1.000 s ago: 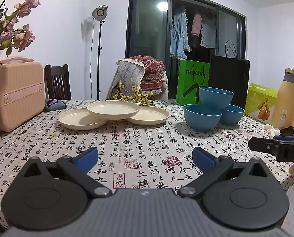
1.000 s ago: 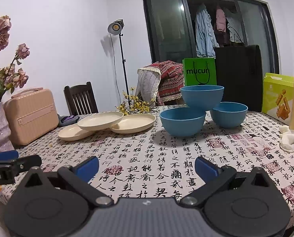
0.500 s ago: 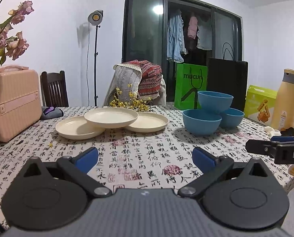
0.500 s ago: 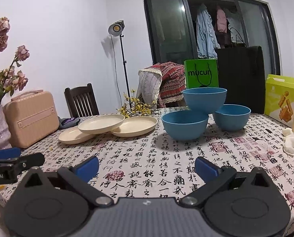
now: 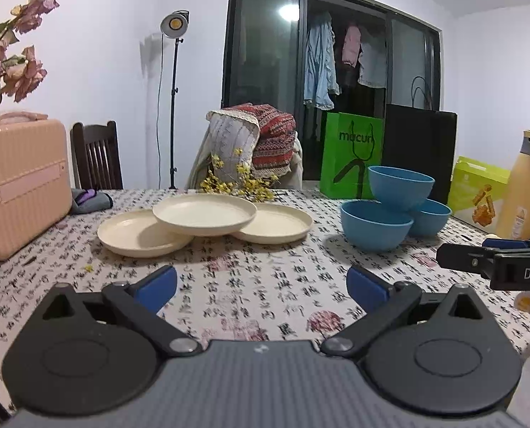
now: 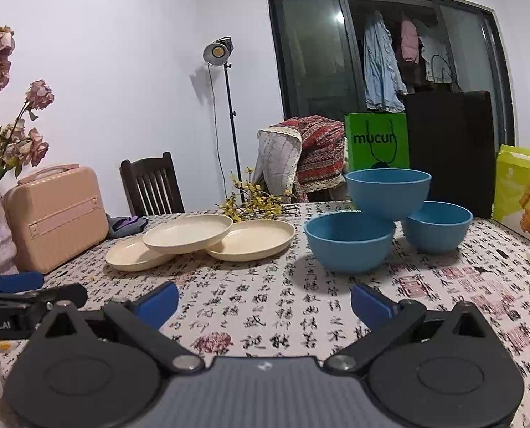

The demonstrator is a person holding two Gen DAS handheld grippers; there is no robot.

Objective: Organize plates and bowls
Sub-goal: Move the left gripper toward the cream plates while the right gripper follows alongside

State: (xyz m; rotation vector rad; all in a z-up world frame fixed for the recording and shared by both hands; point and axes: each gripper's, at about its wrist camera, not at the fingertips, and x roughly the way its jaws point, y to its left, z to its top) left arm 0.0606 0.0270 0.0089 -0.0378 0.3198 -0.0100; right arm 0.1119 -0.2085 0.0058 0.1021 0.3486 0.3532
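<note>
The right claw hovers wide open and empty above the desk. Ahead, three cream plates overlap. Right of them, one blue bowl rests on two others. The left claw shows at the left edge.

I count three cream plates and three blue bowls on the table, plus one suitcase, one bottle.

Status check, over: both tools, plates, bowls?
Left tool open, right tool open, both empty. Three plates overlapping, three bowls piled, untouched. Path clear.
</note>
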